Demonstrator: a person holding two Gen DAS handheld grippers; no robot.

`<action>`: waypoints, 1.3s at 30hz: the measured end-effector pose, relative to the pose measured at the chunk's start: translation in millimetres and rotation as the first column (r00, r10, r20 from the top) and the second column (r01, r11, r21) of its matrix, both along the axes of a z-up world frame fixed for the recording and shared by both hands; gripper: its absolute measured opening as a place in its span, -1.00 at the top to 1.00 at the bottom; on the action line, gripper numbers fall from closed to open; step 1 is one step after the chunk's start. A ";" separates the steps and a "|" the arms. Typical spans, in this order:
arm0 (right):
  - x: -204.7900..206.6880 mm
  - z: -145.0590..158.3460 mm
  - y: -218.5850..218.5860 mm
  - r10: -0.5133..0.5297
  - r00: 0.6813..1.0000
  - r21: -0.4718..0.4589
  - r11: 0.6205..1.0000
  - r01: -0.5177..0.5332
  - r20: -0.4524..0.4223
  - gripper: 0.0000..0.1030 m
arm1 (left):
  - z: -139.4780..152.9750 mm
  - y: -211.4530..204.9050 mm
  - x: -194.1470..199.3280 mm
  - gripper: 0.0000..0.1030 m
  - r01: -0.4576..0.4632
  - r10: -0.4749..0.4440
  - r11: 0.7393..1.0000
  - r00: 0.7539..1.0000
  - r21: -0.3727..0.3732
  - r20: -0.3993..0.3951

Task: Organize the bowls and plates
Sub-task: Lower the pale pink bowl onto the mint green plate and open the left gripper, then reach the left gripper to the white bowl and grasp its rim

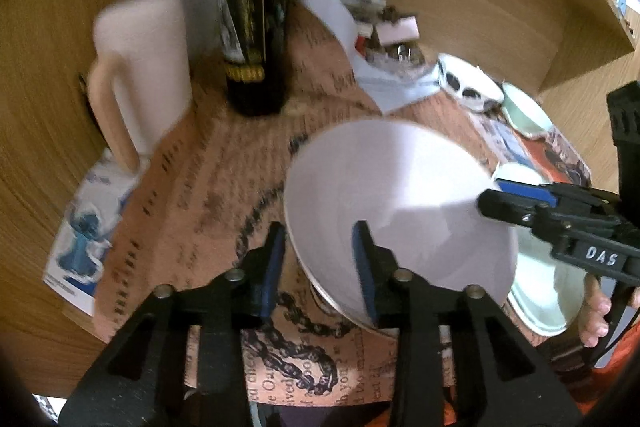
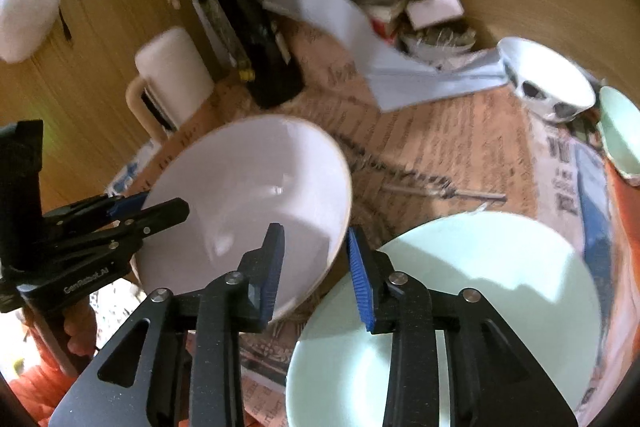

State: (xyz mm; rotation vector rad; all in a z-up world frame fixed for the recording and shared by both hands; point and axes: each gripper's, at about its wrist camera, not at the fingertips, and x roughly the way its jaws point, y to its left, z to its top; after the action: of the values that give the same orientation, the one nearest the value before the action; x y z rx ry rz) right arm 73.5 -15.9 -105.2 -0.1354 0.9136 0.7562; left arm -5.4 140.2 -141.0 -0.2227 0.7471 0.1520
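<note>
A large white bowl (image 1: 400, 211) sits on the printed paper-covered table, also in the right wrist view (image 2: 248, 195). My left gripper (image 1: 320, 251) is open and straddles the bowl's near rim, one finger inside and one outside. My right gripper (image 2: 316, 259) is open and straddles the opposite rim; it shows in the left wrist view (image 1: 496, 193). A pale green plate (image 2: 480, 299) lies under my right gripper, beside the bowl. A white bowl with dark spots (image 2: 548, 83) and a pale green bowl (image 2: 620, 131) stand at the far right.
A dark bottle (image 1: 252, 11) and a white jug with a handle (image 1: 140, 75) stand at the back left. Papers and small clutter (image 2: 360, 11) lie along the wooden back wall. A blue and white leaflet (image 1: 84, 227) lies at the table's left edge.
</note>
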 end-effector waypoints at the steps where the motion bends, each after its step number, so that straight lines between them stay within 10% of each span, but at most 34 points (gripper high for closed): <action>1: -0.4 6.3 -4.6 -0.009 1.000 0.011 1.000 0.009 0.021 0.35 | 7.5 -0.9 -2.4 0.11 -0.006 0.005 1.000 1.000 0.011 0.025; 16: 14.7 80.0 -93.6 -0.225 0.938 0.171 0.968 0.184 0.265 -0.23 | 98.8 -50.7 12.4 -0.74 0.052 -0.083 0.993 0.950 0.108 0.301; 39: 127.3 70.9 -154.4 -0.343 0.906 0.159 0.937 0.312 0.246 -0.24 | 98.1 -125.2 209.1 -0.74 0.148 -0.157 0.978 0.986 0.150 0.049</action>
State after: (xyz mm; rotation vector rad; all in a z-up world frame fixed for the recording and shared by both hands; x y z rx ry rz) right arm 200.8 -170.3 -34.3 0.0198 0.6081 0.4596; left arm 203.8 15.0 -42.9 -0.0298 0.6867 0.0535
